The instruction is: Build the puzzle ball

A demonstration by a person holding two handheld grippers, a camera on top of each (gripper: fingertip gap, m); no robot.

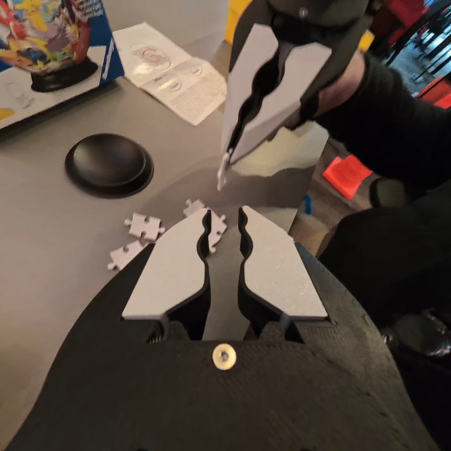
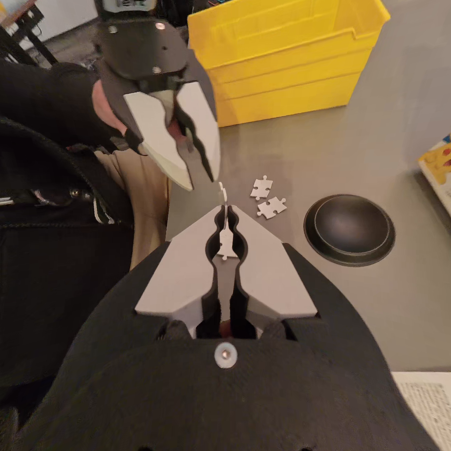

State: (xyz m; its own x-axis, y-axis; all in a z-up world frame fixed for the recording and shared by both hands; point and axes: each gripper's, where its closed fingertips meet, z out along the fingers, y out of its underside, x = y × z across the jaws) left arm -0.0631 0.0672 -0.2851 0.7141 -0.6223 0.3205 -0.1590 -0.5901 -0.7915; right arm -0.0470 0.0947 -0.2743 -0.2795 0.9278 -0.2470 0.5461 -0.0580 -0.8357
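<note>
Held edge-on in the air above the desk (image 2: 317,151), a thin white puzzle piece (image 2: 223,197) pinched at the very tips of the right gripper (image 2: 225,207), jaws closed onto it; opposite, the left gripper (image 1: 223,210), jaws parted a little and empty. Early in the build by the look of it — a hand-over or a mating with one of the loose pieces (image 1: 144,225) flat on the desk near the black domed stand (image 1: 108,164), calling for close alignment. Matt grey desk, smooth plastic yellow bin (image 2: 288,61), printed box (image 1: 53,48) and paper leaflet (image 1: 170,70) farther out.
</note>
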